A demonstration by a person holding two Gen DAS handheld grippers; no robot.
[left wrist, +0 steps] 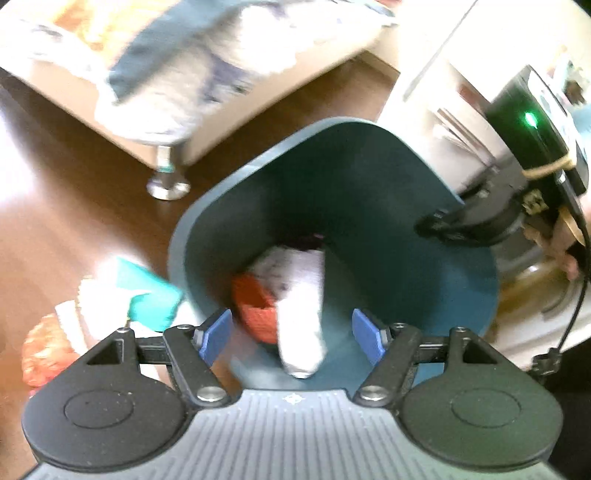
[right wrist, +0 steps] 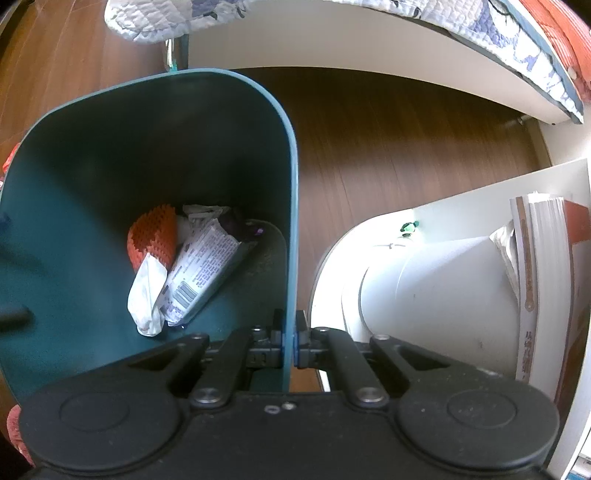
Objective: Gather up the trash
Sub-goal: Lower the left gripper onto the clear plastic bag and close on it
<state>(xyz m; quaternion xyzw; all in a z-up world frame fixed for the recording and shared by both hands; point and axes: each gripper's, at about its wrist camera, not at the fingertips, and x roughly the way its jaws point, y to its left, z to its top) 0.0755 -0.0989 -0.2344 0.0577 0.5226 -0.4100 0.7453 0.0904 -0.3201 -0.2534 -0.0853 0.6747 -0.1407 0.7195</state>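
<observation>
Bedroom floor of dark wood (right wrist: pixel 388 155), beside a low bed (right wrist: pixel 332 48) with a quilt (right wrist: pixel 498 26) hanging over its edge. Standing there, tilted toward the cameras, a teal bin (right wrist: pixel 110 155), already holding an orange foam net (right wrist: pixel 153 236), a printed wrapper (right wrist: pixel 203 269) and a crumpled white packet (right wrist: pixel 146 291) at its bottom. Pinching the bin's right wall, the right gripper (right wrist: pixel 290 349), jaws fully closed on the rim, apparently steadying and tipping the mouth open for drops. Hovering over the opening, the left gripper (left wrist: pixel 291 336), jaws standing wide apart and gripping nothing, a white packet (left wrist: pixel 301 325) blurring between and below them. Lying outside on the floor to the bin's left, more litter (left wrist: pixel 147 295), teal and white, plus something orange (left wrist: pixel 48 347), probably next for collecting. Crowding the right, a white appliance (right wrist: pixel 424 280) and stacked books (right wrist: pixel 546 280).
</observation>
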